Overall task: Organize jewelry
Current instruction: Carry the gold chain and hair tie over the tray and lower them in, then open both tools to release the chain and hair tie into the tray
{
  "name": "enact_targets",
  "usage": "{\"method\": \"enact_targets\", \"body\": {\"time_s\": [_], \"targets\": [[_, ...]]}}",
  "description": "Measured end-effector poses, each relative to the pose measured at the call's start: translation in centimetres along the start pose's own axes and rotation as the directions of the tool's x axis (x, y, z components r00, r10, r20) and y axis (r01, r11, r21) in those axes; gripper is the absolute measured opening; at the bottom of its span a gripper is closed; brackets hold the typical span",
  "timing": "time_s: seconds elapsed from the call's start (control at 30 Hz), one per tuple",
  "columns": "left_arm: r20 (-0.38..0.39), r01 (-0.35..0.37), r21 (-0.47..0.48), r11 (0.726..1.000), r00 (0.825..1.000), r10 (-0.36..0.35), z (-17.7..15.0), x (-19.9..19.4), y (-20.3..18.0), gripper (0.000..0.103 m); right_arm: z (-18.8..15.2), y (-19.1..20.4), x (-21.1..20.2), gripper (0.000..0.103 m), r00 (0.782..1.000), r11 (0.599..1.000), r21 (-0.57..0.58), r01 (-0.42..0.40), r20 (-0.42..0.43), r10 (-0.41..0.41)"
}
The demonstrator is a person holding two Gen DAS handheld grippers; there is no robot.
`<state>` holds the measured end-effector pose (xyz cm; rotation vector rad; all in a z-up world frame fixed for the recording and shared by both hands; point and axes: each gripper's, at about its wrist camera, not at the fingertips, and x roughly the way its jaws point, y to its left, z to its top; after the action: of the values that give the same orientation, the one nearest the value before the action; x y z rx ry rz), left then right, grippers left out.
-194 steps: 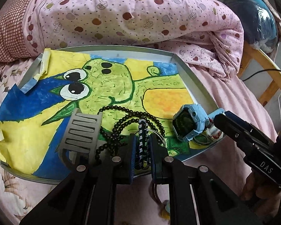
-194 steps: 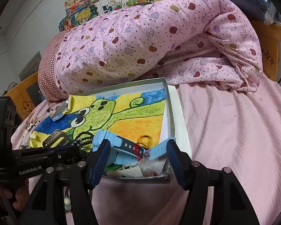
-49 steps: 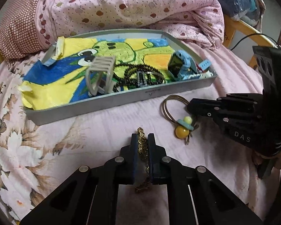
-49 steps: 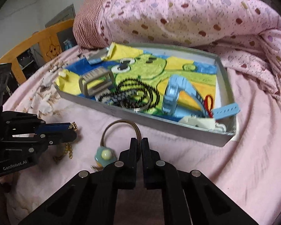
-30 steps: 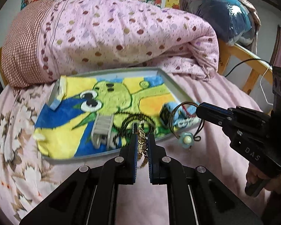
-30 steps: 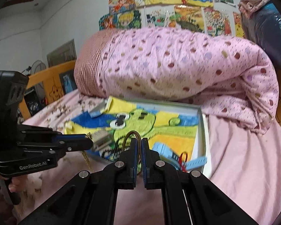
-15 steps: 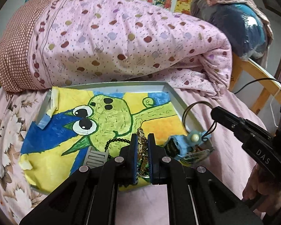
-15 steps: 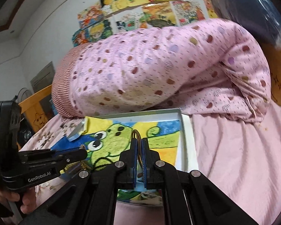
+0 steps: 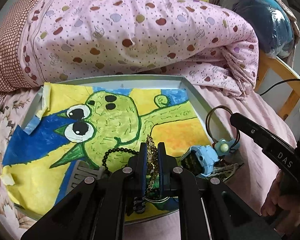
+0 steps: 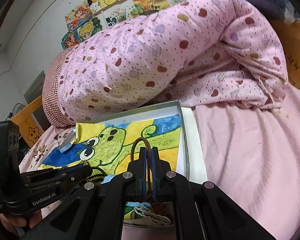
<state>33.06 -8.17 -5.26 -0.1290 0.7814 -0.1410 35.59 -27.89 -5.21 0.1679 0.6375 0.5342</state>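
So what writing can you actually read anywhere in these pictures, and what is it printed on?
"DAS": white letters on the side of the right gripper, seen from the left wrist.
"GenRobot.AI": white letters on the body of the left gripper, seen from the right wrist.
A smaller white label left of that name is too small to read.
The wall drawings show no readable words.

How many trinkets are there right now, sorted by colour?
Gold: 1, the chain in the left tool
Brown: 1, the cord loop with a blue flower, in the right tool
Black: 1, the bead string
Blue: 1, the watch
Grey: 1, the clip
Total: 5
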Motion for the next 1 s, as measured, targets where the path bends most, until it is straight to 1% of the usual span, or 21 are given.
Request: {"method": "enact_targets", "body": {"time_s": [0.17, 0.5, 0.73, 0.77, 0.8, 0.83, 0.87, 0.9, 0.93, 1.0], "targets": [[-0.029, -0.002, -0.012, 1.0, 1.0, 0.002, -0.3, 1.1, 0.2, 0.008, -0.5, -0.5, 1.0, 0.005, 0.999, 0.999, 0.033, -0.009, -0.042, 0.011], [-0.076, 0.022, -0.055, 0.998, 0.997, -0.027, -0.2, 2.0, 0.6, 0.008, -0.5, -0.9, 1.2, 0.006, 0.998, 0.999, 0.045, 0.014, -0.06, -0.012], [-0.064, 0.036, -0.092, 0.995, 0.997, -0.042, 0.1, 1.6, 1.0, 0.008, -0.1, -1.1, 0.9, 0.006, 0.997, 0.998, 0.032, 0.05, -0.063, -0.048], [-0.059, 0.037, -0.094, 0.995, 0.997, -0.043, 0.2, 1.4, 1.0, 0.009, 0.0, -1.1, 0.8, 0.009, 0.997, 0.998, 0.031, 0.053, -0.063, -0.051], [-0.049, 0.037, -0.094, 0.995, 0.998, -0.041, 0.3, 1.2, 1.0, 0.013, 0.0, -1.1, 0.7, 0.013, 0.997, 0.998, 0.03, 0.054, -0.061, -0.052], [-0.038, 0.036, -0.092, 0.995, 0.998, -0.039, 0.4, 0.9, 0.9, 0.02, 0.1, -1.0, 0.6, 0.021, 0.997, 0.998, 0.03, 0.055, -0.058, -0.053], [-0.031, 0.034, -0.092, 0.995, 0.999, -0.037, 0.5, 0.7, 0.9, 0.025, 0.2, -1.0, 0.4, 0.026, 0.997, 0.998, 0.03, 0.056, -0.053, -0.054], [-0.018, 0.034, -0.094, 0.995, 0.999, -0.036, 0.6, 0.4, 0.8, 0.035, 0.3, -1.0, 0.3, 0.026, 0.997, 0.998, 0.029, 0.055, -0.049, -0.053], [-0.006, 0.035, -0.097, 0.995, 0.999, -0.036, 0.7, 0.1, 0.8, 0.041, 0.3, -0.9, 0.2, 0.026, 0.997, 0.998, 0.027, 0.055, -0.047, -0.053], [0.022, 0.034, -0.103, 0.994, 0.999, -0.032, 0.8, -0.6, 0.8, 0.042, 0.6, -0.5, -0.1, 0.026, 0.997, 0.998, 0.014, 0.058, -0.042, -0.057]]}}
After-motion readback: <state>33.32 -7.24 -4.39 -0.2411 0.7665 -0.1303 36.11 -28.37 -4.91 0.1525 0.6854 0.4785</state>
